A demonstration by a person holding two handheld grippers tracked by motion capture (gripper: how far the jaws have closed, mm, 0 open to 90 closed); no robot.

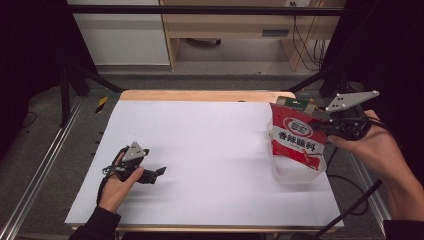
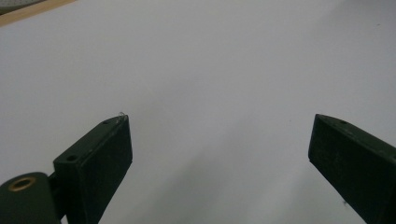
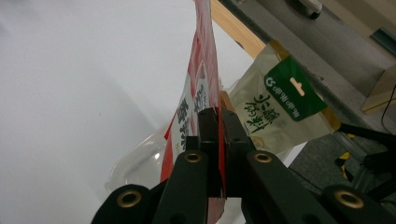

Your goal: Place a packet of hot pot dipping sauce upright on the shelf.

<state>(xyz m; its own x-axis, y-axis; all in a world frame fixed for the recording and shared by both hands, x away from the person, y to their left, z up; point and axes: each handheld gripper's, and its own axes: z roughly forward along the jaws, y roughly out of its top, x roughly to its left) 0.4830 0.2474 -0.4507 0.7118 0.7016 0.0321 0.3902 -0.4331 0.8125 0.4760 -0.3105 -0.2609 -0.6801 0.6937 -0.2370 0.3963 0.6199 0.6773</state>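
My right gripper (image 1: 325, 126) is shut on the edge of a red and white sauce packet (image 1: 296, 141), which hangs upright into a clear plastic container (image 1: 295, 175) at the table's right side. Along the jaws in the right gripper view, the same red packet (image 3: 196, 88) is pinched edge-on between the fingertips (image 3: 215, 116). A beige packet with a green label (image 3: 275, 109) leans behind it in the container (image 3: 135, 165). My left gripper (image 1: 161, 171) rests low on the white sheet at front left, jaws wide apart with nothing between the pads (image 2: 105, 154).
A white sheet (image 1: 200, 150) covers the tabletop, with a wooden edge (image 1: 200, 95) along the back. Dark frame rails stand left and right. A cable (image 1: 350, 205) trails from the right gripper over the front right corner.
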